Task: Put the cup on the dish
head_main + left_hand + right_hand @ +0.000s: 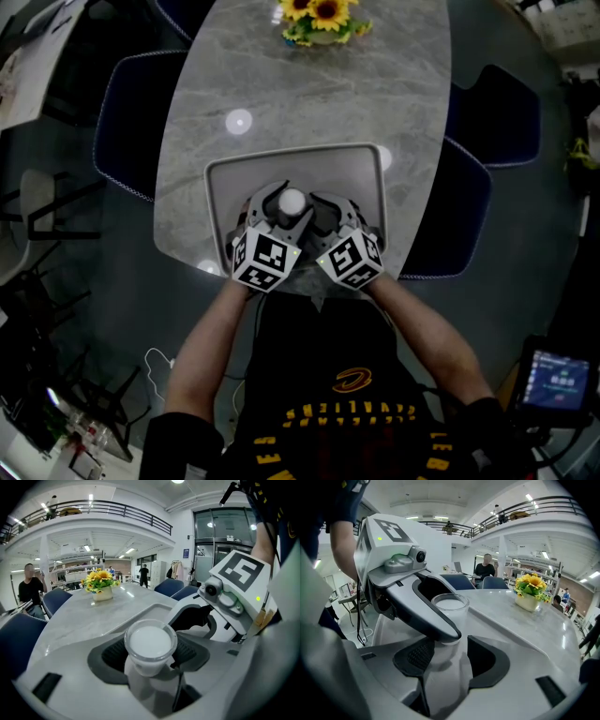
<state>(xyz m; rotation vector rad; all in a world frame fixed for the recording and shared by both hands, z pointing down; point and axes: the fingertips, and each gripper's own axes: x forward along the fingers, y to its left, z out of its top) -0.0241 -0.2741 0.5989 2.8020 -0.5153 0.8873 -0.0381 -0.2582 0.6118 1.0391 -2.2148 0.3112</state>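
Now the left gripper [150, 660] clamps a small clear cup [150, 644], milky white inside, at the near end of the grey dish [292, 153] on the table [309, 84]. Just beside it, the right gripper [449, 660] has its jaws wide apart, with nothing between them.

Grey table [281, 94] with dish [314, 169], flowers [323, 17]

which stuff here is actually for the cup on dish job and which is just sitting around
For the job:
- cup, gripped by the left gripper
- grey dish
- right gripper, open and empty

Just lying about:
- sunflower vase at the far end of the table
- blue chairs
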